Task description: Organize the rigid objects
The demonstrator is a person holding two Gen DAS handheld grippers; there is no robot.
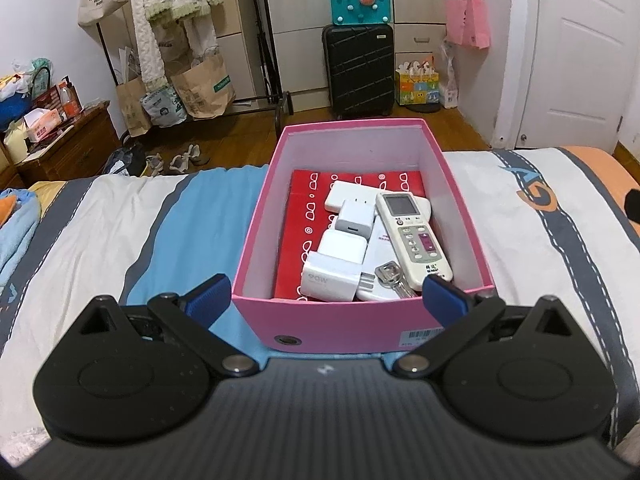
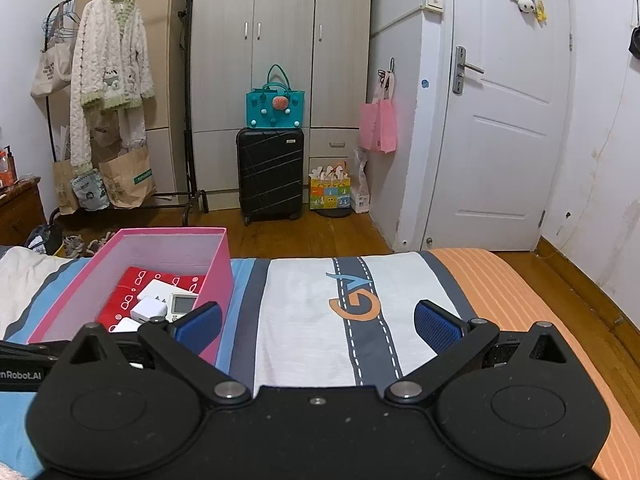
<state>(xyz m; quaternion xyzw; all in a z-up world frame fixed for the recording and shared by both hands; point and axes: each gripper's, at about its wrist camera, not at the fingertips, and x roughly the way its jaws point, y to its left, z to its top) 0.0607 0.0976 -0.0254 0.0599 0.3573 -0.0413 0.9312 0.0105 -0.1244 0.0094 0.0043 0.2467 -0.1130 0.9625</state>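
A pink open box (image 1: 340, 328) stands on the bed. Inside lie a red booklet (image 1: 304, 216), several white chargers (image 1: 340, 256), a white remote control (image 1: 412, 232) and a set of keys (image 1: 390, 274). My left gripper (image 1: 326, 294) is open and empty, its blue pads (image 1: 208, 296) spread on either side of the box's near wall. The box also shows in the right wrist view (image 2: 218, 280), at the left. My right gripper (image 2: 318, 328) is open and empty above the striped bedspread (image 2: 312, 320), just right of the box.
The bed ends just beyond the box. Past it are wooden floor, a black suitcase (image 2: 270, 172) with a teal bag on top, a clothes rack (image 2: 112, 92) with paper bags, a wardrobe, and a white door (image 2: 504, 120). A wooden nightstand (image 1: 68, 148) stands at the left.
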